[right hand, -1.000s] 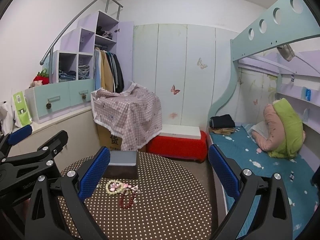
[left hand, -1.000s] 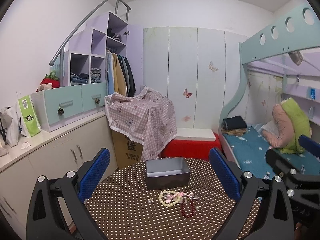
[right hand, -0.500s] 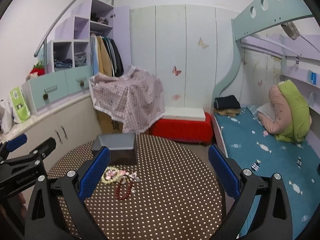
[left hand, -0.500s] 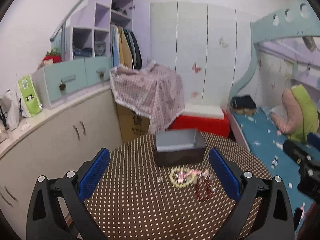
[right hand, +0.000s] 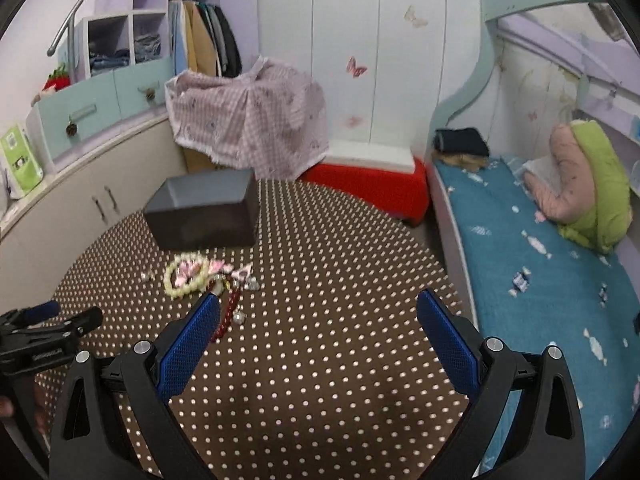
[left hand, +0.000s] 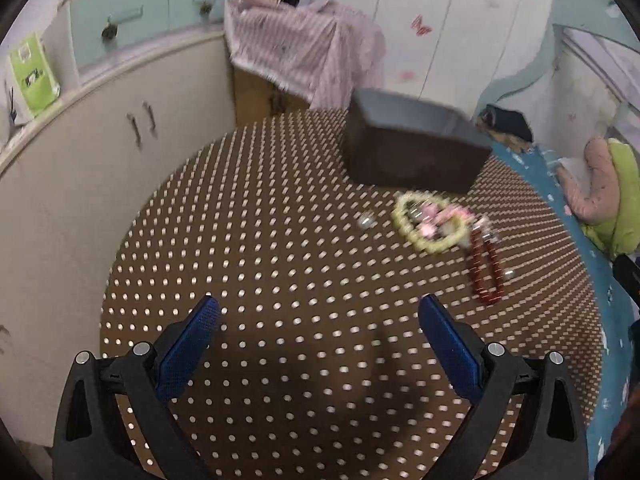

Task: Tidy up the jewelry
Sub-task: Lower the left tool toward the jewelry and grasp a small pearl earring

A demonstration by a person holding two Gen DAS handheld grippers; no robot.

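On the round dotted table (left hand: 256,264) the jewelry lies in a small cluster just in front of the grey box (left hand: 412,148): a tiny silver bead (left hand: 366,221) at the left, then a pale green bead bracelet (left hand: 430,224) with pink flower charms across it, then a dark red bead bracelet (left hand: 486,268) stretched toward the viewer. The left view is blurred, so finer detail is lost. From the right wrist, the green bracelet (right hand: 184,276) and pink charms sit beside the red bracelet (right hand: 228,312), whose near end is hidden behind that claw's left finger (right hand: 188,344).

The left gripper (left hand: 320,340) is spread wide and empty above bare table, well short of the jewelry. The right gripper (right hand: 318,340) is likewise released and empty.

A checked cloth (right hand: 248,120) drapes a carton behind the table; a bed (right hand: 532,248) runs along the right.

Since half a second ago, both cameras have tilted down and closer to the table.
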